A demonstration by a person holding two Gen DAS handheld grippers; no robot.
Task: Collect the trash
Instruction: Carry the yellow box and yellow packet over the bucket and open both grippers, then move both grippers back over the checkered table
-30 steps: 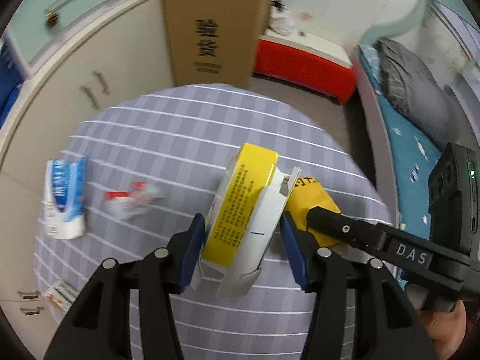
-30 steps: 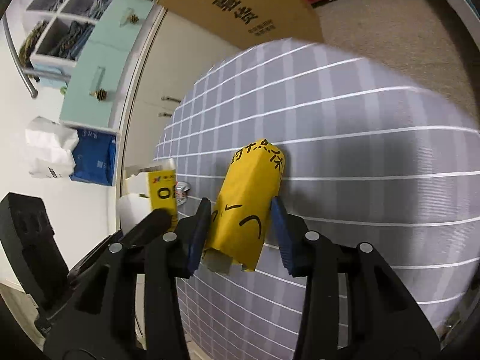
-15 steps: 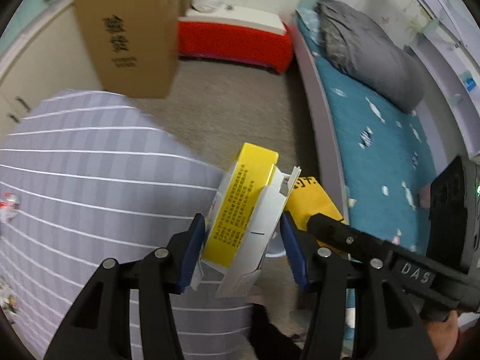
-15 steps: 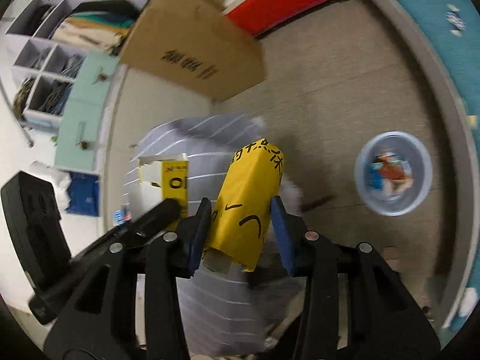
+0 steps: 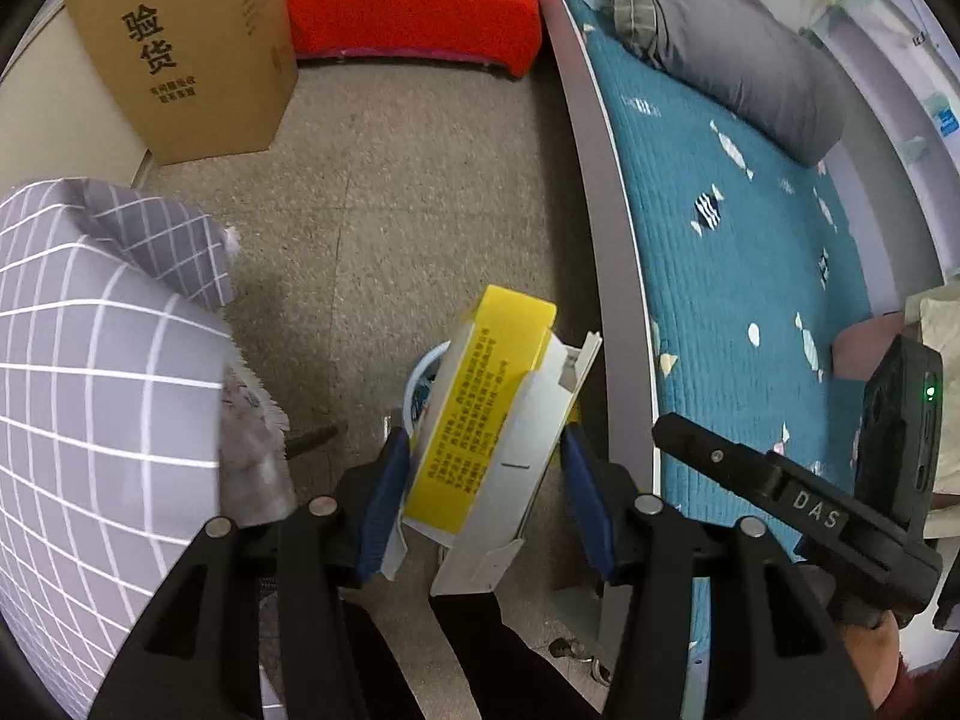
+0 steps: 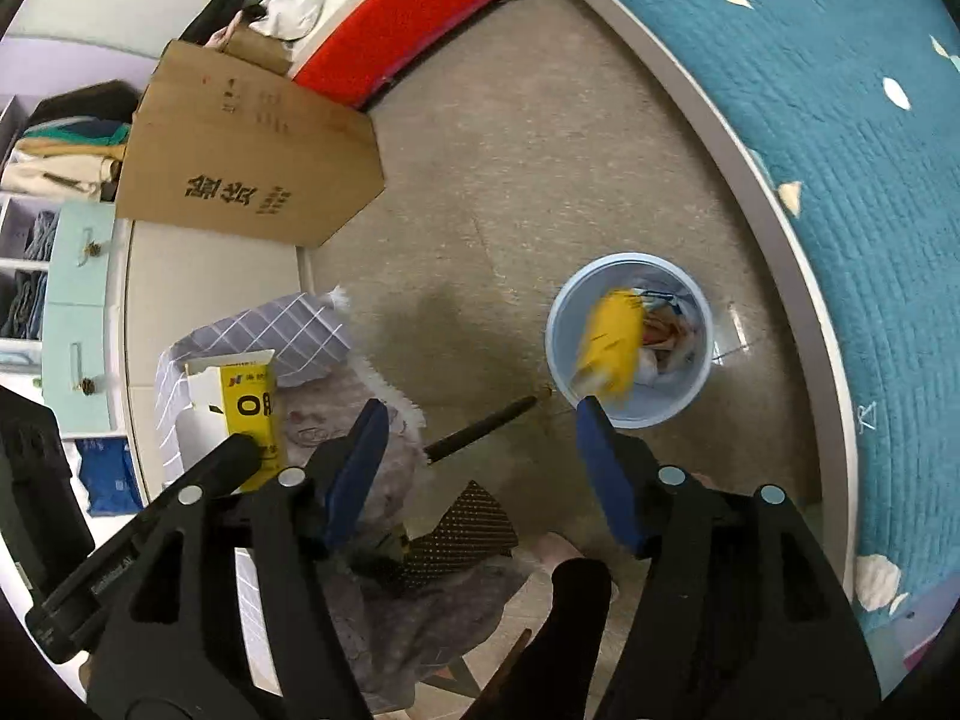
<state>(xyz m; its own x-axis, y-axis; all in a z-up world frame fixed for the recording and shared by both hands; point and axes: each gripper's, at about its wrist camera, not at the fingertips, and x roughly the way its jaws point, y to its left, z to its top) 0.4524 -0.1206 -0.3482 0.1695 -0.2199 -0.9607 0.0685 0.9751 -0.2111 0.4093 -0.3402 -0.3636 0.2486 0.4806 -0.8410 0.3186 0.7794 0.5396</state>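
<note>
Cardboard, creased and torn, makes up the yellow-and-white carton clamped between the left gripper and its blue pads. Only the right-wrist view shows the round pale-blue bin whole on the speckled floor, a blurred yellow packet inside among wrappers. The right gripper gapes wide, holding nothing. A grey checked cloth drapes the table.

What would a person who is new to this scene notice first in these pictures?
First, the yellow packet, blurred, dropping into the pale blue bin on the floor below the open right claw. Next, the yellow-and-white carton clamped in the left claw, near the teal bed.
</note>
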